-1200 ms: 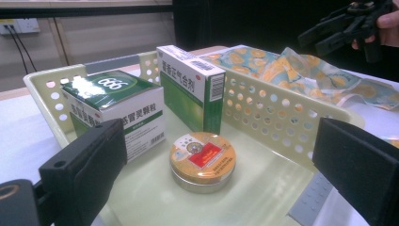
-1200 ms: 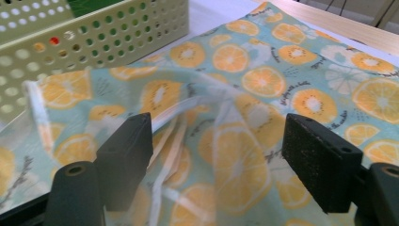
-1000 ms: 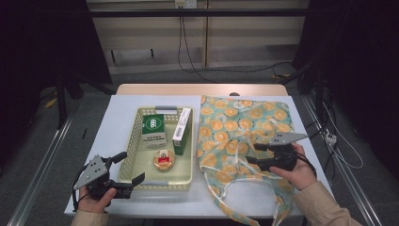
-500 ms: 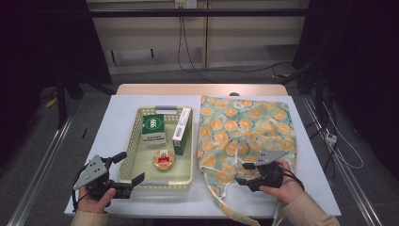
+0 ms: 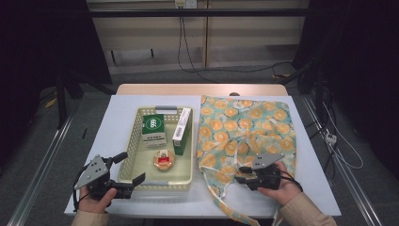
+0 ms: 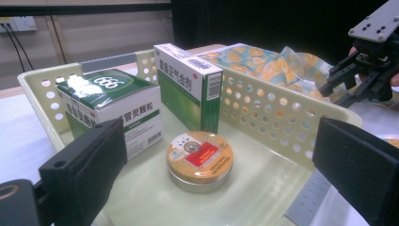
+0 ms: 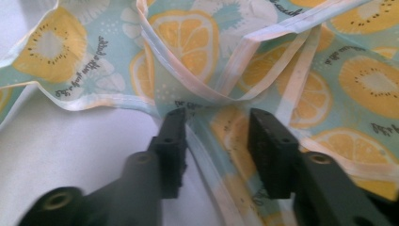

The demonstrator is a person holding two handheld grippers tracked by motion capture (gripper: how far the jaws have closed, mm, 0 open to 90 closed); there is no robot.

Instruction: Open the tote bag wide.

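The work in hand looks like opening up the pale teal fabric tote bag printed with orange citrus slices (image 5: pixel 249 132), which lies flat on the white table (image 5: pixel 117 117) to the right of the cream perforated plastic basket (image 5: pixel 134 141), its hemmed mouth and white straps toward the person. The right gripper (image 7: pixel 216 136) is down at that near edge; in the right gripper view its jaws have just been closing and now straddle a fold of the hem, with cloth between them but a gap still visible, so they are not yet clamped on it. To do this well, I would judge that the pads should catch only the top layer at the white-trimmed rim — pinching both layers would lift the bag shut instead of open — and that the bite should sit well onto the seam, where the fabric is thickest and least likely to slip. The left gripper (image 5: pixel 129 169) hangs at the near left corner of the basket with its jaws wide apart and nothing between them, facing the round gold tin with a red label (image 6: pixel 200 157), the green-and-white medicine carton (image 6: pixel 113 106) and the tall green-and-white box (image 6: pixel 190 84) — ready, it seems, to pick once the bag's mouth is held open.
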